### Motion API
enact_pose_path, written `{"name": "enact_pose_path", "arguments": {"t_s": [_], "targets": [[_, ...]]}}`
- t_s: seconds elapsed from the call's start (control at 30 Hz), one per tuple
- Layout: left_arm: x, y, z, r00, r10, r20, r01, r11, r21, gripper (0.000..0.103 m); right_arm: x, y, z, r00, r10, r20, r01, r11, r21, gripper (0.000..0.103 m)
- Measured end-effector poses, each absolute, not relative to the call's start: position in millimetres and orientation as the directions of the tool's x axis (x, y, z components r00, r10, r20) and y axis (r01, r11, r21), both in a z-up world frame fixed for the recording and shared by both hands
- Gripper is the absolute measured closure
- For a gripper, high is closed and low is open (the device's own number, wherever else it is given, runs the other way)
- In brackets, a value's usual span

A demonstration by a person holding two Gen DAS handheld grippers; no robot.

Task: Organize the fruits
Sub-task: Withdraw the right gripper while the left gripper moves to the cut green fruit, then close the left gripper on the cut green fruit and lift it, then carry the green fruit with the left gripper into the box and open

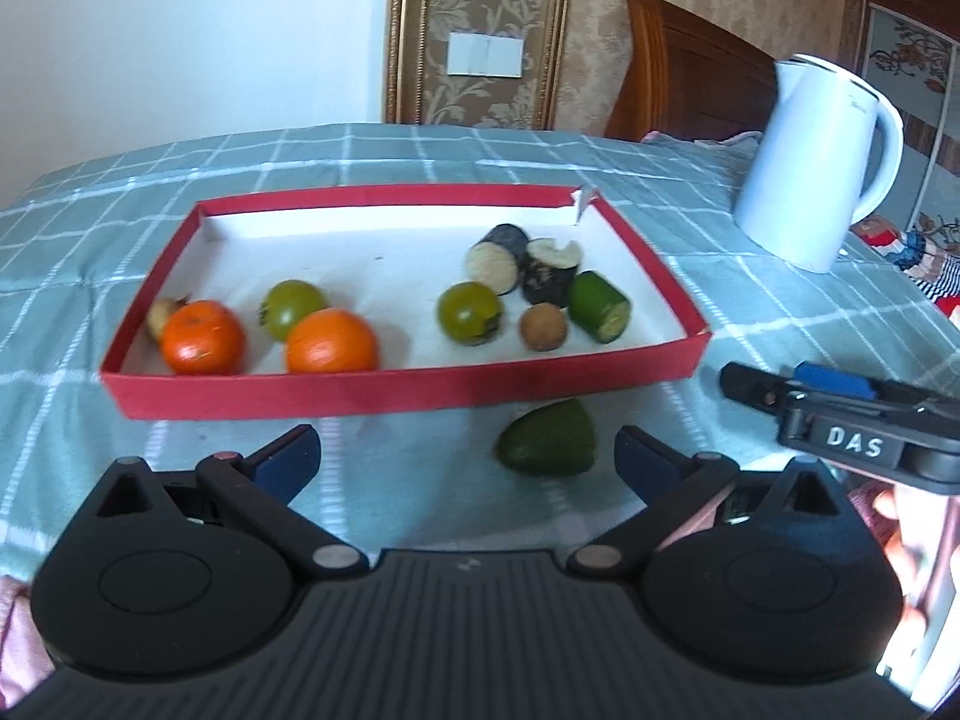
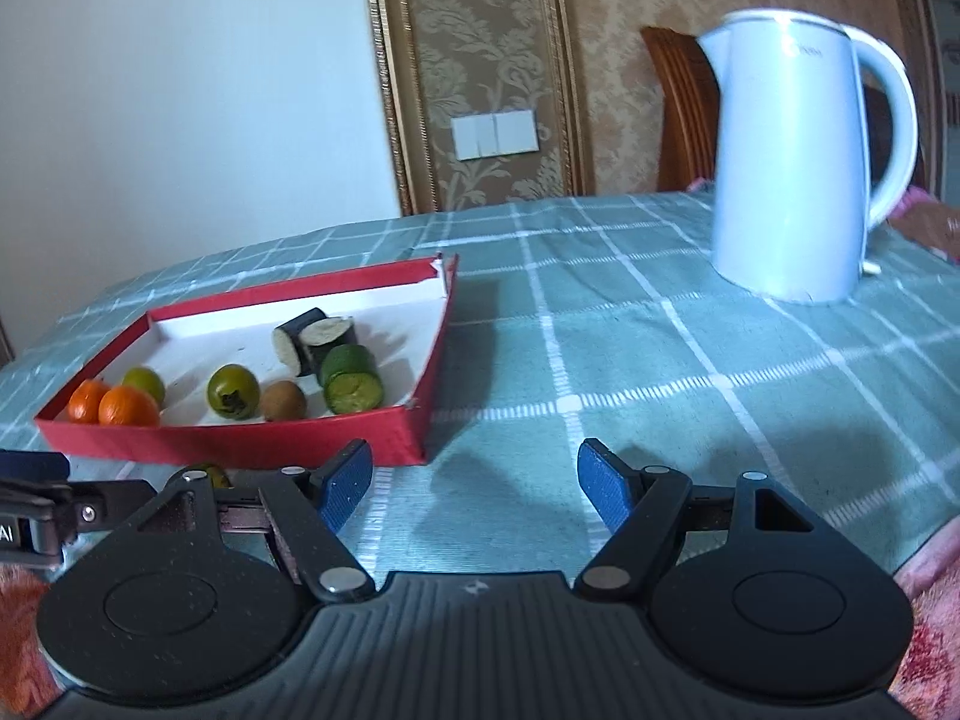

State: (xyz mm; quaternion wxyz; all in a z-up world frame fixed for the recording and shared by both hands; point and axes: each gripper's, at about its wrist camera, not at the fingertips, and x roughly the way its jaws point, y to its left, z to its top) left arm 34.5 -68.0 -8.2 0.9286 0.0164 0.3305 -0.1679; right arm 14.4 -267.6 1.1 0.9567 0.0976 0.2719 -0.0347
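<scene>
A red tray (image 1: 408, 387) is seen on a green checked cloth (image 1: 750, 312), and everything else is placed relative to it. Inside the tray, at its left end, two oranges (image 1: 204, 337) (image 1: 332, 341) are set against the near wall, with a green fruit (image 1: 292, 307) just behind them and a small pale item, too hidden to name, at the far left. Towards the tray's right end a second green fruit (image 1: 468, 312), a kiwi (image 1: 543, 327), a cut green piece (image 1: 600, 306) and two dark-skinned, pale-fleshed pieces (image 1: 495, 258) (image 1: 552, 270) are grouped close together.

Outside the tray, just in front of its near wall, an avocado (image 1: 547, 438) is lying on the cloth. The left gripper (image 1: 468, 459) is held in front of the tray with its jaws spread wide and nothing between the pads; the avocado is seen between the pads but nearer the right one. The right gripper (image 2: 474, 483) is held off the tray's right near corner, jaws likewise apart and empty, over bare cloth. A white kettle (image 2: 792, 168) is standing well to the right of the tray.
</scene>
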Motion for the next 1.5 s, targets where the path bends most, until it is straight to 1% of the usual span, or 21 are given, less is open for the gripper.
{"name": "enact_pose_path", "arguments": {"t_s": [0.13, 0.27, 0.33, 0.37, 0.4, 0.57, 0.63, 0.7, 0.73, 0.77, 0.8, 0.97, 1.23, 1.33, 1.5], "targets": [[36.1, -75.4, -9.6, 0.725, -0.301, -0.62, 0.328, 0.942, -0.073, 0.0, 17.7, -273.5, -2.0, 0.839, -0.009, -0.544, 0.139, 0.97, 0.198, 0.028], [41.1, -82.4, -14.8, 0.731, -0.271, -0.626, 0.314, 0.948, -0.044, 0.0, 17.2, -273.5, -2.4, 0.835, -0.011, -0.551, 0.144, 0.969, 0.2, 0.028], [42.8, -85.6, -17.7, 0.73, -0.261, -0.632, 0.312, 0.949, -0.031, 0.006, 17.9, -273.1, -2.5, 0.832, -0.01, -0.555, 0.143, 0.97, 0.198, 0.028], [43.4, -86.6, -19.0, 0.73, -0.258, -0.633, 0.313, 0.95, -0.026, 0.014, 18.6, -273.0, -2.7, 0.829, -0.01, -0.559, 0.145, 0.97, 0.198, 0.028], [44.0, -87.3, -20.1, 0.727, -0.26, -0.636, 0.316, 0.948, -0.028, 0.016, 19.2, -273.4, -3.1, 0.827, -0.011, -0.562, 0.147, 0.969, 0.198, 0.027], [45.1, -88.6, -24.2, 0.722, -0.266, -0.639, 0.321, 0.947, -0.032, 0.019, 19.4, -275.0, -4.3, 0.822, -0.01, -0.569, 0.153, 0.967, 0.204, 0.026], [45.0, -89.6, -24.6, 0.72, -0.275, -0.637, 0.329, 0.944, -0.036, 0.024, 19.6, -274.9, -4.1, 0.823, -0.009, -0.568, 0.153, 0.967, 0.206, 0.025], [45.0, -90.9, -24.9, 0.707, -0.301, -0.64, 0.354, 0.934, -0.049, 0.039, 19.8, -274.8, -4.1, 0.822, -0.01, -0.57, 0.153, 0.967, 0.204, 0.025], [44.4, -91.8, -24.8, 0.698, -0.317, -0.642, 0.369, 0.928, -0.057, 0.044, 19.8, -274.6, -4.1, 0.821, -0.01, -0.571, 0.153, 0.967, 0.203, 0.025], [44.1, -93.1, -24.8, 0.689, -0.332, -0.645, 0.384, 0.921, -0.064, 0.053, 19.8, -274.5, -4.2, 0.82, -0.01, -0.572, 0.153, 0.967, 0.203, 0.025], [43.6, -94.8, -24.7, 0.684, -0.337, -0.647, 0.393, 0.917, -0.062, 0.056, 19.8, -274.8, -4.2, 0.82, -0.01, -0.572, 0.153, 0.967, 0.203, 0.025], [38.9, -101.0, -25.7, 0.688, -0.336, -0.643, 0.414, 0.909, -0.032, 0.065, 20.6, -274.7, -4.8, 0.818, -0.01, -0.575, 0.153, 0.967, 0.202, 0.025], [35.3, -103.4, -25.1, 0.695, -0.323, -0.642, 0.417, 0.909, -0.006, 0.066, 21.7, -273.8, -5.6, 0.816, -0.007, -0.578, 0.149, 0.968, 0.199, 0.023], [31.2, -101.3, -20.4, 0.707, -0.318, -0.632, 0.42, 0.908, 0.013, 0.066, 21.6, -273.7, -5.6, 0.816, -0.007, -0.578, 0.149, 0.969, 0.199, 0.023], [31.4, -90.5, -4.3, 0.731, -0.322, -0.602, 0.409, 0.912, 0.009, 0.066, 21.6, -273.5, -5.8, 0.816, -0.008, -0.578, 0.149, 0.969, 0.198, 0.023]]}}
